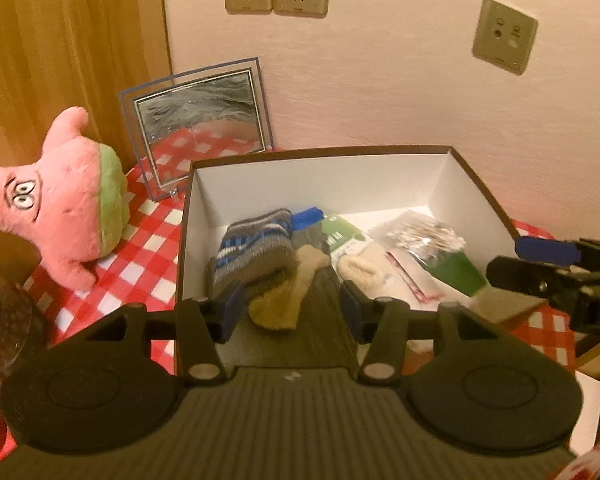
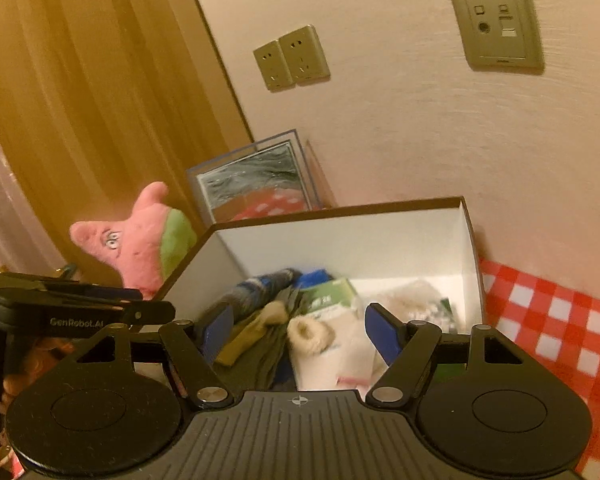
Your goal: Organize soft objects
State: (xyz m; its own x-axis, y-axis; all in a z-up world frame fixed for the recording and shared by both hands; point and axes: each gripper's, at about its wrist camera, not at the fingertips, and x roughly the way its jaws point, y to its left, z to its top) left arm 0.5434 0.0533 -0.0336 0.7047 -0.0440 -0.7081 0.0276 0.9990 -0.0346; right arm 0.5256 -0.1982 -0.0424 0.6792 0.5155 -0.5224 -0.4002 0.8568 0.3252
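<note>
From the left wrist camera, we hold the left claw [image 1: 292, 304] over the near edge of an open cardboard box [image 1: 320, 156], its blue-padded fingers [image 1: 232, 308] spread wide with nothing between them. Inside the box lie a striped knit hat [image 1: 256, 248], a tan sock [image 1: 284, 300], a fluffy cream item [image 1: 360, 272], a green-labelled packet [image 1: 342, 236] and a crinkly clear bag [image 1: 420, 236]. The box stands on a bench covered with a red-and-white checked cloth [image 1: 140, 248]. To its left a pink star plush toy [image 1: 64, 196] sits on the cloth, outside the box, and a glass picture frame [image 1: 198, 124] leans against the wall behind it. Our right claw [image 1: 548, 272] enters at the right edge; from here we cannot tell how it stands.

From the right wrist camera, the right claw [image 2: 300, 332] hovers over the same box [image 2: 340, 212], fingers [image 2: 384, 336] apart and empty, above the sock [image 2: 248, 336] and the cream item [image 2: 310, 334]. The plush toy [image 2: 140, 244] sits beyond the box's left corner, and the left claw [image 2: 80, 308] shows side-on at the left.
</note>
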